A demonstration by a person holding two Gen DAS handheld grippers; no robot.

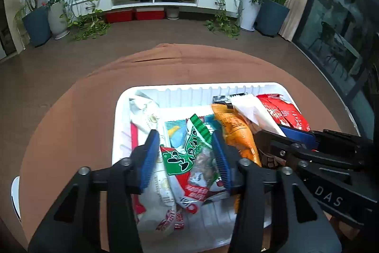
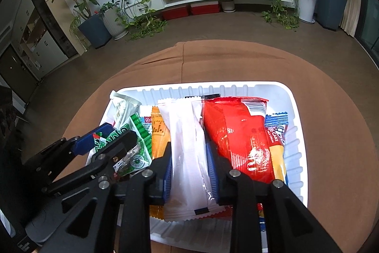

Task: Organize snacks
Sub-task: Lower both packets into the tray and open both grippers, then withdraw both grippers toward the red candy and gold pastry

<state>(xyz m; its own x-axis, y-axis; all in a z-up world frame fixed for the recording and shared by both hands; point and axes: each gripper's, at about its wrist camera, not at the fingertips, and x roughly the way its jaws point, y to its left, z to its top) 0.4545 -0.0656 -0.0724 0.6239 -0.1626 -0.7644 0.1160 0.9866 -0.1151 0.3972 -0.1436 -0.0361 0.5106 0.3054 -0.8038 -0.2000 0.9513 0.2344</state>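
While straddling the green packet [image 1: 189, 148] with left tongs [image 1: 187, 155] spread, pinching the light, crinkly, slippery white packet [image 2: 189, 146] mid-body in right tongs [image 2: 189, 155]

Snack packets [image 2: 236, 134] lie side by side in the tray [image 2: 297, 134] on the table [image 2: 331, 98].

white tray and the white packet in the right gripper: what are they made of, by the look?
White tray: looks like thin moulded plastic, semi-gloss; ribbed walls, rounded rim, bright sheen. White packet: appears to be plastic film, glossy; wrinkles, highlights, serrated crimped end. Partly translucent, so probably not foil-backed, but unsure.
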